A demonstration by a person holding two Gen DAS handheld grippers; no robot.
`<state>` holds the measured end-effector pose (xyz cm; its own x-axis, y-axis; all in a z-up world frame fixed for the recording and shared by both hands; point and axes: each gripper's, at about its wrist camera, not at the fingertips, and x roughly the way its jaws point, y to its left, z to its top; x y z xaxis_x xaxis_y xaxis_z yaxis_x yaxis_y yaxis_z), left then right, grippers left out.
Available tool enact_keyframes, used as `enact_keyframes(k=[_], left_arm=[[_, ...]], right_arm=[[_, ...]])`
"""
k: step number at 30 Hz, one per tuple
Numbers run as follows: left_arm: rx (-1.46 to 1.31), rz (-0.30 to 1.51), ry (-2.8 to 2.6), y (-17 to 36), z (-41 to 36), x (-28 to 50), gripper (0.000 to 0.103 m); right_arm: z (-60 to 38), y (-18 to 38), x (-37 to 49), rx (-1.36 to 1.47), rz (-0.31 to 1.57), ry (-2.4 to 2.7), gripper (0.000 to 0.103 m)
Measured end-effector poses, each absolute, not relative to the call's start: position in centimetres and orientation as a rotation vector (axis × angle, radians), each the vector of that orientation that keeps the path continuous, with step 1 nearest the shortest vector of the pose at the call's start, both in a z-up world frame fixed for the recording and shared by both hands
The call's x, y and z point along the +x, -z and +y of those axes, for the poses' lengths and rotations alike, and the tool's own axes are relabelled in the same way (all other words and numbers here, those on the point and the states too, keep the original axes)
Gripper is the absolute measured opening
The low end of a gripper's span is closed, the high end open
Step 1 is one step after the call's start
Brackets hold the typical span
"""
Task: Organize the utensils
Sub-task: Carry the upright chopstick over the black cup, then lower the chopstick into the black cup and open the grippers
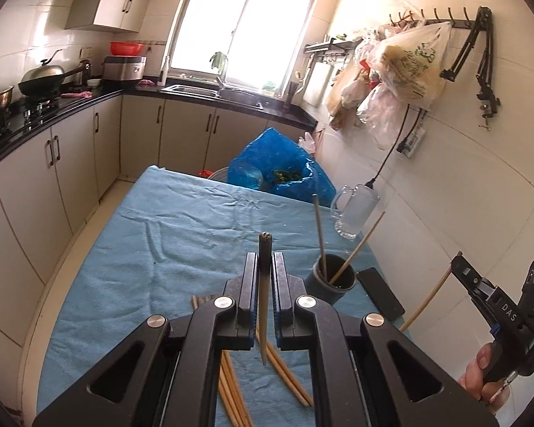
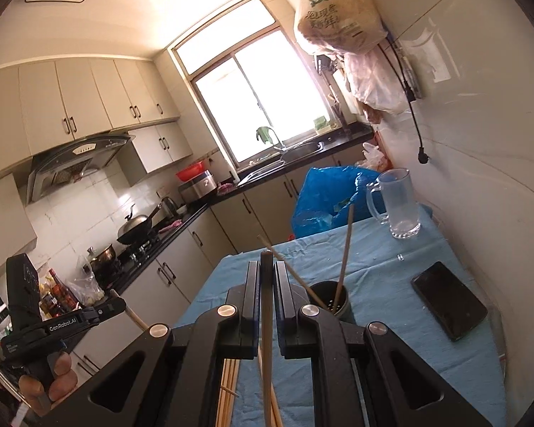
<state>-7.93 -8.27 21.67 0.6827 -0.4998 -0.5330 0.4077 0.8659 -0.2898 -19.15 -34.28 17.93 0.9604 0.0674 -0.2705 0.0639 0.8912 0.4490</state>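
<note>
Left black claw (image 1: 265, 267) pinching one dark-tipped wooden chopstick (image 1: 264, 306), right black claw (image 2: 266, 277) pinching another pale wooden chopstick (image 2: 266, 338), both hovering over blue-clothed bench (image 1: 142, 249), two chopsticks standing in dark grey round holder (image 1: 333, 283), only right view showing hanging cable's plug (image 2: 423, 158).

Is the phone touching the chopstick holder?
Apart. The right wrist view shows bare blue cloth between the phone and the chopstick holder.
</note>
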Motion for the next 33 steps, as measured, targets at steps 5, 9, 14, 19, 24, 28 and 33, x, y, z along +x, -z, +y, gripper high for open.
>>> enact_keyframes(k=[5,9,14,19,24,28,33], left_arm=[[-0.139,0.641,0.533,-22.3,-9.4,-7.9,0.007],[-0.127,0.638,0.56,-23.0,-10.5,-7.7,0.007],[-0.104,0.623,0.582,-24.2,-12.1,-7.6,0.007],[-0.093,0.609,0.606,-25.5,-13.9,-7.1,0.007],[-0.085,0.593,0.621,-26.9,-15.8,-6.1,0.007],[-0.078,0.569,0.626,-28.2,-17.2,-5.4,0.007],[-0.089,0.552,0.629,-29.4,-19.1,-3.7,0.007]], right_arm=[[-35.3,-18.3,-19.8,0.48,0.269,0.011,0.008],[-35.9,-18.7,-20.1,0.483,0.257,0.025,0.008],[-36.7,-19.5,-20.3,0.479,0.236,0.041,0.008],[-37.7,-20.4,-20.0,0.467,0.219,0.055,0.008],[-38.4,-21.7,-19.3,0.452,0.201,0.066,0.008],[-39.1,-23.0,-18.1,0.44,0.184,0.082,0.008],[-40.2,-24.3,-16.2,0.432,0.166,0.102,0.008]])
